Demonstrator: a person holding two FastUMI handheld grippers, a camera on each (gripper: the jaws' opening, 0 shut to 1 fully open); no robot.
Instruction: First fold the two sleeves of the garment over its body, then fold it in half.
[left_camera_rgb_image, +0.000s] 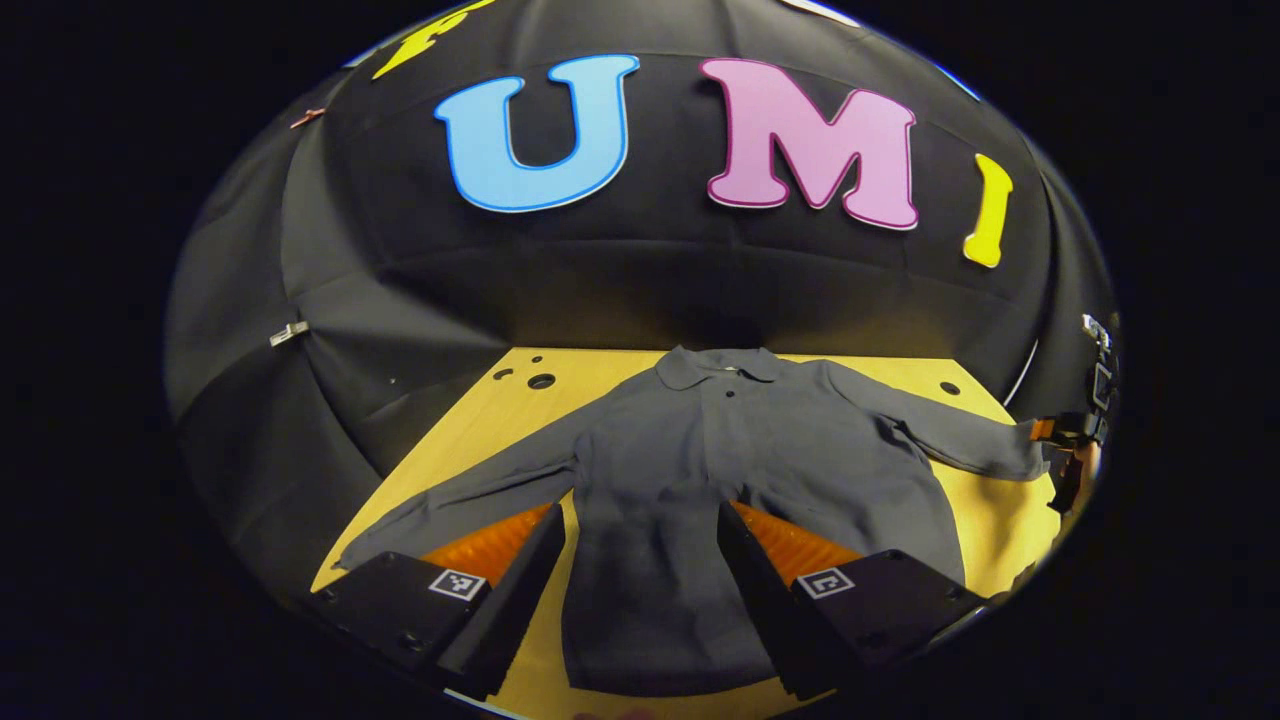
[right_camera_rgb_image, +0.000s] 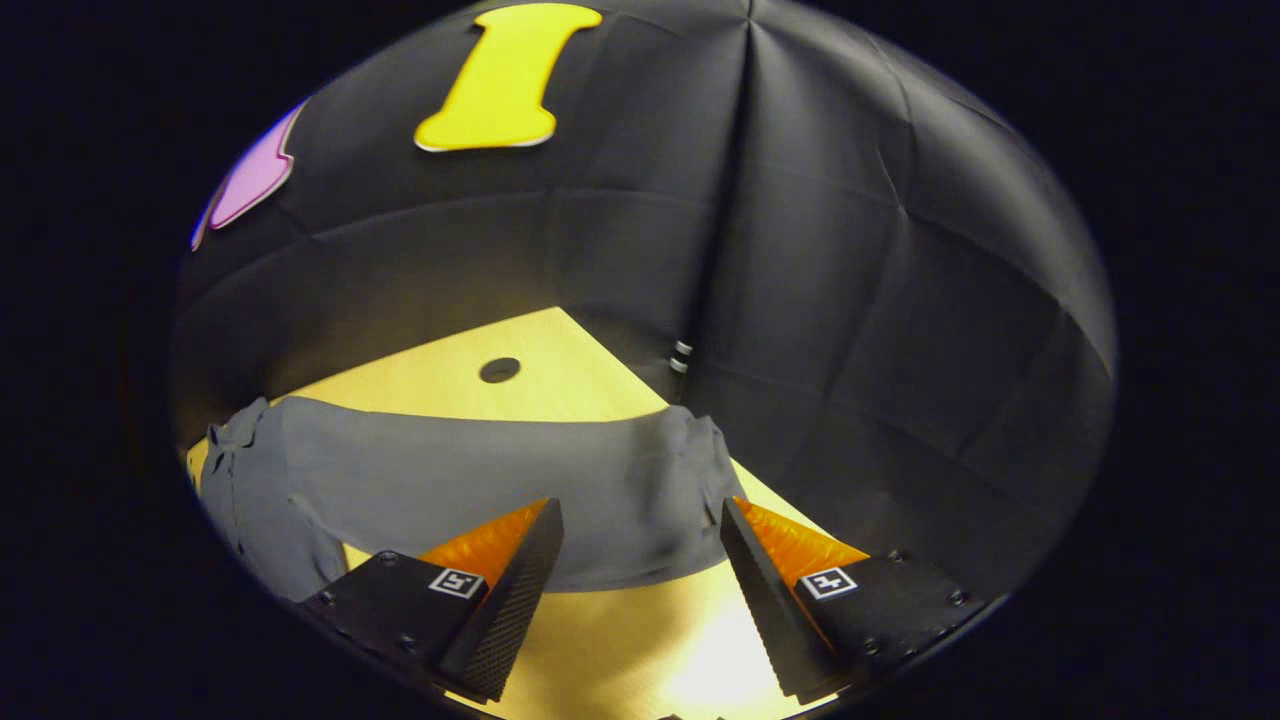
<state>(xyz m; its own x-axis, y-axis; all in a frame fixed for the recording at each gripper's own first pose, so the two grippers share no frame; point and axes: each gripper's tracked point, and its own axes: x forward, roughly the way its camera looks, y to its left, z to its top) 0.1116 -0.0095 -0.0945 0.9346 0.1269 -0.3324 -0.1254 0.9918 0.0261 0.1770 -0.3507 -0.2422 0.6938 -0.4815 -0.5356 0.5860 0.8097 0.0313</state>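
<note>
A: Left gripper view first, working from left to right. A grey long-sleeved shirt (left_camera_rgb_image: 700, 470) lies flat and face up on the yellow wooden table (left_camera_rgb_image: 470, 410), collar toward the booth wall. The shirt's left-hand sleeve (left_camera_rgb_image: 460, 505) stretches out toward the near left corner. Neither sleeve is folded yet.

B: And the left gripper (left_camera_rgb_image: 640, 590)?

A: It hovers over the hem with its jaws spread wide and nothing between them, probably waiting its turn. At the far right of that view the other sleeve (left_camera_rgb_image: 960, 435) reaches the table's edge, where the other gripper (left_camera_rgb_image: 1065, 440) sits right at the cuff.

B: Right gripper view?

A: The same sleeve (right_camera_rgb_image: 470, 500) runs across the table (right_camera_rgb_image: 430, 375), cuff (right_camera_rgb_image: 700, 445) to the right. The right gripper (right_camera_rgb_image: 640, 590) is low with the fingers parted on either side of the sleeve near the cuff, not pinching it.

B: So it's lined up to take the cuff?

A: That's my guess. Closing there would let it carry that sleeve over the body.
</note>
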